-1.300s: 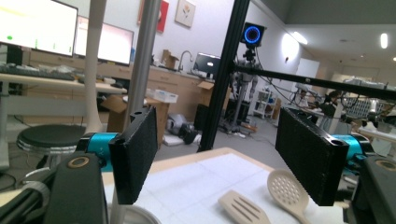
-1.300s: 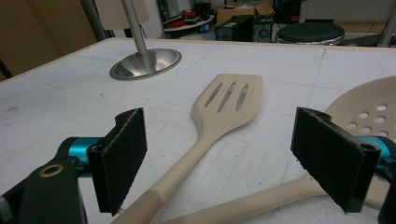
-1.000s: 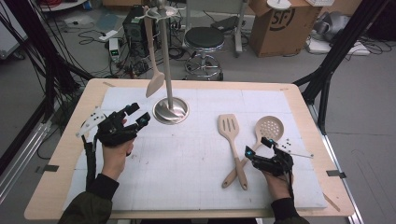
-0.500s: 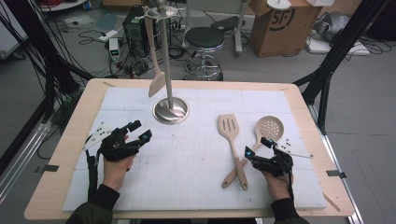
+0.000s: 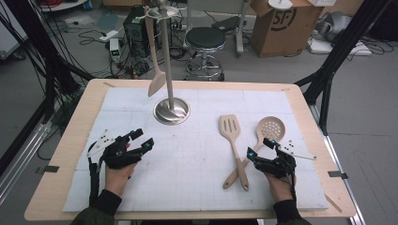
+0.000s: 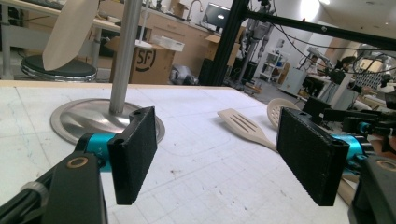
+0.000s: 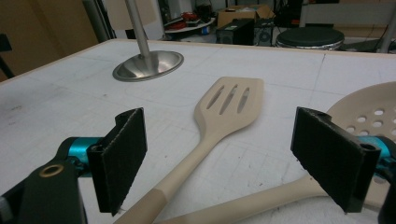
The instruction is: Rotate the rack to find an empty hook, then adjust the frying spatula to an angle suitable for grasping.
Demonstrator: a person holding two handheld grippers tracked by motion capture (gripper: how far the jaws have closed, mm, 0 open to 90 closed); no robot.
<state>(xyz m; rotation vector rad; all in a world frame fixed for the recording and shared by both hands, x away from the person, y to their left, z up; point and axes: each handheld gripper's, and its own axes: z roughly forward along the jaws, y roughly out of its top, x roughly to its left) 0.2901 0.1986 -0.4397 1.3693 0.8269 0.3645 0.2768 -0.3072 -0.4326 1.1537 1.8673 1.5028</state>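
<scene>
- High view: a cardboard box (image 5: 277, 23) behind the table (image 5: 56, 187) carried the letters "SF". The left gripper (image 5: 141, 140) was released and empty. The right gripper (image 5: 260, 147) stood wide open beside the crossed handles of the slotted spatula (image 5: 231, 129) and the skimmer (image 5: 270, 129).
- Left gripper view: wide jaws faced the steel stand (image 6: 107, 119).
- Right gripper view: the spatula handle lay between the open jaws, untouched.

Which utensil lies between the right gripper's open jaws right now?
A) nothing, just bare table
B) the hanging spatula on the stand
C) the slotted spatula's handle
C: in the right gripper view, the slotted spatula runs its handle down between the wide-apart jaws of the right gripper, untouched by either.
</scene>
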